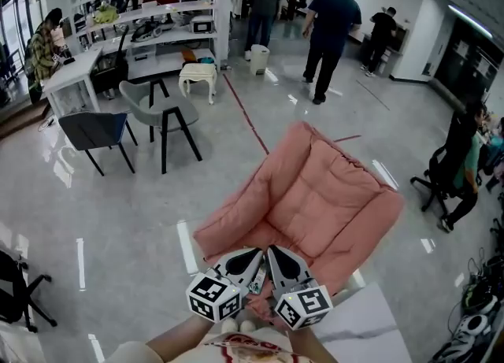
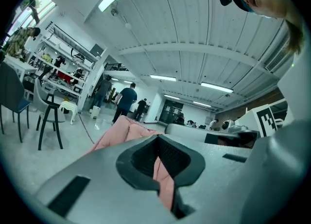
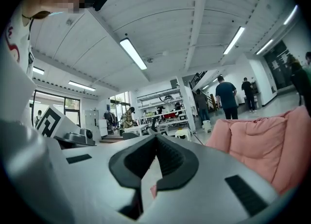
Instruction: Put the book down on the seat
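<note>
A pink cushioned seat (image 1: pixel 315 196) stands on the glossy floor right in front of me. My left gripper (image 1: pixel 257 253) and right gripper (image 1: pixel 272 251) hang side by side over its near edge, marker cubes towards me. Both are shut, tips together, with nothing showing between the jaws. In the left gripper view the left gripper (image 2: pixel 158 140) points at the pink seat (image 2: pixel 124 130). In the right gripper view the right gripper (image 3: pixel 156 138) has the seat (image 3: pixel 257 140) to its right. No book is plain in any view.
A grey chair (image 1: pixel 161 113), a dark blue chair (image 1: pixel 90 129) and a white stool (image 1: pixel 197 74) stand at the left rear by a white desk (image 1: pixel 71 78). People (image 1: pixel 331 23) walk at the back. A person (image 1: pixel 465 164) sits at right. A white surface (image 1: pixel 362 322) lies at the bottom right.
</note>
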{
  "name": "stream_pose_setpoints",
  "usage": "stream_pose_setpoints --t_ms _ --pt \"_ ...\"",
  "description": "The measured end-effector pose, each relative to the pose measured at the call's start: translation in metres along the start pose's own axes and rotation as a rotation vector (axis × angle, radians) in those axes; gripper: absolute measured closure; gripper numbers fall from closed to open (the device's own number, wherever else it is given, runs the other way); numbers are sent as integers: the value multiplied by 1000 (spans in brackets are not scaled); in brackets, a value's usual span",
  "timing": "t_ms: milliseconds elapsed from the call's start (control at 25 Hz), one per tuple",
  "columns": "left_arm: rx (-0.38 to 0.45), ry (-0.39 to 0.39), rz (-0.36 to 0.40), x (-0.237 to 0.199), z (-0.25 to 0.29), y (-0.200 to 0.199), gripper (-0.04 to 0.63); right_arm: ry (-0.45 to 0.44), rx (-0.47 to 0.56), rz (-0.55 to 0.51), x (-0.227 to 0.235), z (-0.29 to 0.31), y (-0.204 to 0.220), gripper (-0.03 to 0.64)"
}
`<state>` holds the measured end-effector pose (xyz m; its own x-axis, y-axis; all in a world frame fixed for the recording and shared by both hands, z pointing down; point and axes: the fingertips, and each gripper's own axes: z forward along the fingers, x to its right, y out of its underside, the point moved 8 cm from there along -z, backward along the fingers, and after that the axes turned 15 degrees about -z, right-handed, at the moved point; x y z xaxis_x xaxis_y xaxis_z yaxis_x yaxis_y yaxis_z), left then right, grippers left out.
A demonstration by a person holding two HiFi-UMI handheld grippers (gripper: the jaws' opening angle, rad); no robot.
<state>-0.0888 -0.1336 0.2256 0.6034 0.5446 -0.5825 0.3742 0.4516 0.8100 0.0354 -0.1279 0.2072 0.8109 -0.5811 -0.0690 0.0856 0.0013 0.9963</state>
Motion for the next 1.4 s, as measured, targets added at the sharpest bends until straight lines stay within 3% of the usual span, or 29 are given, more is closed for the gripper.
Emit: stream_pose_setpoints --t_ms 280,560,1120,1400 --pt "8 18 -7 8 -8 1 592 14 10 -12 -4 -13 -10 617" --pt "51 2 22 48 -42 15 592 -31 55 -40 -29 -56 -24 617" --pt "129 -63 -14 199 -134 148 592 -79 36 -25 -80 -268 3 617" --pt "146 -94 -45 255 -180 189 592 -134 39 -31 -111 -337 -1 617"
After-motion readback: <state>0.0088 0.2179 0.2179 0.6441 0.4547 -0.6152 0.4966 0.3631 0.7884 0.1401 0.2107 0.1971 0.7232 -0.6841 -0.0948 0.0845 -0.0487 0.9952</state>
